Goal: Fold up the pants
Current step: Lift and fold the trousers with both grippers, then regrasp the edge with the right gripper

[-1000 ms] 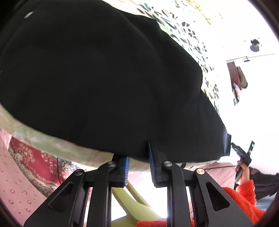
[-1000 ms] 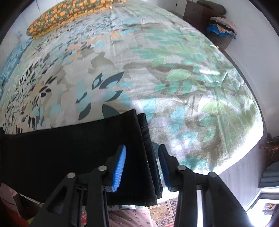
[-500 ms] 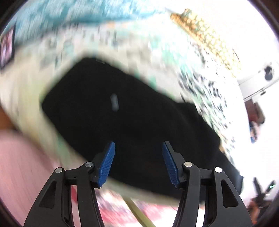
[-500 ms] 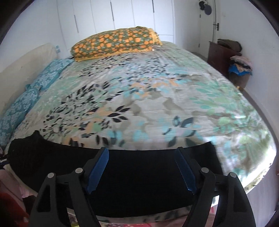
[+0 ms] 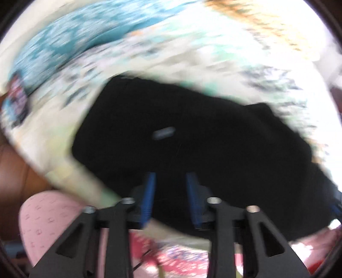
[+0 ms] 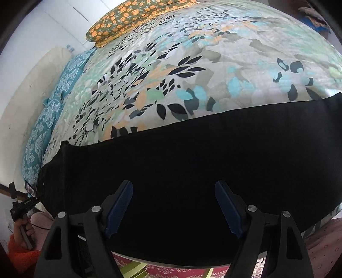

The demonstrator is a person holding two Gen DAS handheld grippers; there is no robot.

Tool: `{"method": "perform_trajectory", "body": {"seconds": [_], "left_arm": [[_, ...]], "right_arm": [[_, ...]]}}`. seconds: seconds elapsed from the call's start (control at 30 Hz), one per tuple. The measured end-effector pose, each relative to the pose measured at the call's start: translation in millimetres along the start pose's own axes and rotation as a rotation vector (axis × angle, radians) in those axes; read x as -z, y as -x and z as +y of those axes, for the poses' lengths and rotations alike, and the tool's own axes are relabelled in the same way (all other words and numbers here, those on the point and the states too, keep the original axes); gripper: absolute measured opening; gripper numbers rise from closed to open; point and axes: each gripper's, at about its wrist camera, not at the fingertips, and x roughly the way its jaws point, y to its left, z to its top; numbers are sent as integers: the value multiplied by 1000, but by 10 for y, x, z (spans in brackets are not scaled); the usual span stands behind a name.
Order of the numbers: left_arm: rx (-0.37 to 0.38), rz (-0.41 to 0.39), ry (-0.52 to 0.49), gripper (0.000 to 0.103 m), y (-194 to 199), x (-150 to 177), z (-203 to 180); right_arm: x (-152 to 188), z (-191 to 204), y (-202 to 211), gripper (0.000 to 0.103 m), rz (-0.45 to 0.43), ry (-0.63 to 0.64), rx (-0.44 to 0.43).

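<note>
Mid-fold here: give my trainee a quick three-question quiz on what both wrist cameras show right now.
1. True or false: the right gripper is clamped on the black pants.
2. Which thing lies at the far end of the bed? A) an orange-patterned pillow B) a laptop C) a basket
3. Fill in: the pants lie along the bed's ____ edge, closest to the grippers.

Key
1. False: its jaws stand wide apart above the cloth.
2. A, the orange-patterned pillow.
3. Near. The left gripper, its jaws closing, grips nothing either.
</note>
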Motion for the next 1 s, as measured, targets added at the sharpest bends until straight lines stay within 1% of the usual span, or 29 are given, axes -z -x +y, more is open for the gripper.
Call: {"method": "perform_trajectory", "body": {"seconds": [0.03, 0.07, 0.1, 0.17, 0.2, 0.23, 0.27, 0.3, 0.33, 0.37, 0.43, 0.47, 0.5, 0.53, 0.6, 0.67, 0.7, 0.73, 0.77, 0.8, 0.83, 0.87, 0.93, 1.0], "left_arm": [[77, -13, -43, 64, 12, -42, -183], [138, -11, -88, 66, 0, -78, -366], [203, -3, -147, 66, -35, -112, -596], [291, 4, -275, 66, -144, -151, -1056], [306, 3, -350, 66, -244, -172, -1301], [289, -1, -405, 66, -341, -179, -1498], [256, -1, -444, 66, -476, -207, -1656], [207, 5, -457, 62, -651, -257, -1779], [138, 8, -438, 50, -824, -326, -1827], [62, 8, -376, 46, -997, -425, -1791], [83, -52, -174, 44, -1071, -585, -1585], [82, -59, -92, 42, -1077, -626, -1506], [95, -56, -33, 40, -1080, -641, -1467], [98, -58, -20, 40, -1071, -634, -1460], [82, -67, -85, 41, -1047, -608, -1495], [81, -68, -129, 41, -995, -553, -1466], [98, -64, -127, 45, -924, -531, -1430], [128, -61, -118, 52, -848, -481, -1386], [168, -62, -110, 56, -764, -432, -1323], [189, -64, -112, 64, -737, -401, -1262], [203, -65, -128, 68, -675, -354, -1223], [207, -64, -148, 68, -636, -311, -1211], [216, -53, -196, 68, -563, -224, -1190], [233, -54, -214, 68, -474, -128, -1151]], "right_arm": [[-3, -9, 0, 79, 0, -6, -4], [2, -9, -2, 79, -3, -6, -3], [1, 2, 1, 79, -5, -2, 1], [-6, 24, 6, 79, -7, 9, 8], [-2, 25, 6, 79, -9, 11, 9], [1, 21, 7, 79, -13, 10, 7], [5, 14, 8, 79, -15, 8, 4], [9, 2, 8, 79, -17, 6, 0], [14, -8, 0, 80, -17, 5, -2], [17, -17, -9, 80, -15, 4, -4], [24, -29, -23, 80, -14, 4, -12], [23, -34, -28, 81, -14, 7, -18], [29, -32, -32, 83, -15, 10, -22], [29, -23, -40, 85, -15, 17, -23], [17, 10, -62, 88, -12, 40, -17], [-13, 30, -41, 89, -19, 51, -10], [-46, 15, 8, 88, -33, 47, -21], [-95, -28, 97, 88, -63, 38, -35], [-172, -104, 245, 88, -113, 24, -45], [-260, -205, 398, 88, -162, 14, -44], [-370, -334, 564, 88, -203, 10, -26], [-481, -471, 699, 88, -222, 15, 7], [-685, -837, 958, 88, -220, 20, 93], [-827, -1276, 1103, 88, -164, 10, 144]]}}
